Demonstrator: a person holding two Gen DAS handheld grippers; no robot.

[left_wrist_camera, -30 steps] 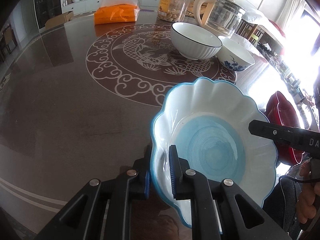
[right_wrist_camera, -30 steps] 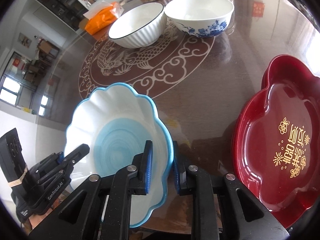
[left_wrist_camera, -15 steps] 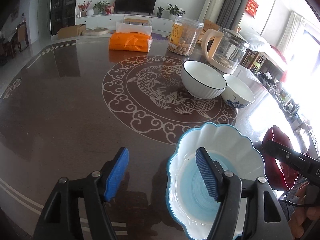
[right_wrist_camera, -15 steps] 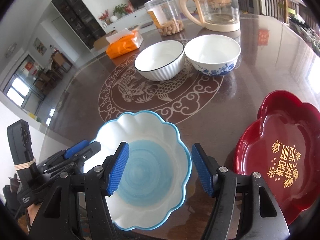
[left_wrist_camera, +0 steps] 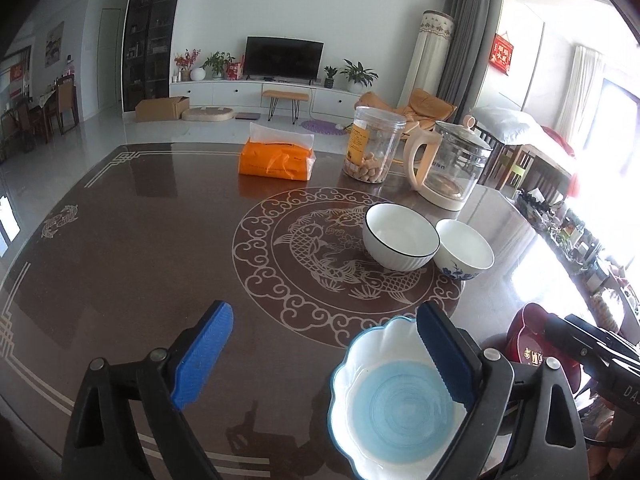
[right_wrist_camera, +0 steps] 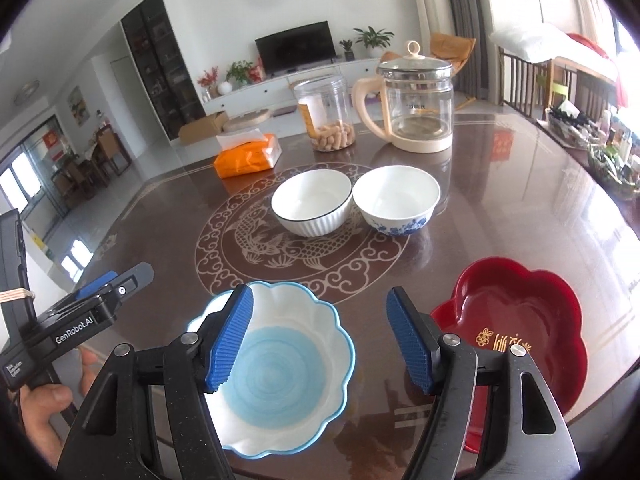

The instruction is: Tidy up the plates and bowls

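Note:
A blue-rimmed scalloped bowl (left_wrist_camera: pixel 396 408) (right_wrist_camera: pixel 280 368) rests on the dark table near its front edge. My left gripper (left_wrist_camera: pixel 324 314) hovers above it with its jaws opening wide; its right finger overlaps the bowl's rim in view and no pad presses on it. My right gripper (right_wrist_camera: pixel 320 296) is also opening above the bowl's right side, touching nothing. A red flower-shaped plate (right_wrist_camera: pixel 516 320) (left_wrist_camera: pixel 528 340) lies to the right of the bowl. Farther back, a white ribbed bowl with a dark rim (left_wrist_camera: pixel 400 236) (right_wrist_camera: pixel 312 204) stands beside a blue-flowered bowl (left_wrist_camera: pixel 464 254) (right_wrist_camera: pixel 396 200).
At the far side of the table stand an orange tissue pack (left_wrist_camera: pixel 276 160), a clear snack jar (left_wrist_camera: pixel 374 146) and a glass kettle (left_wrist_camera: pixel 452 164). A hand (right_wrist_camera: pixel 40 408) holds the left gripper's handle at the lower left of the right wrist view.
Both grippers let go of the blue bowl's rim, opened wide and rose back from it. The bowl stays on the table.

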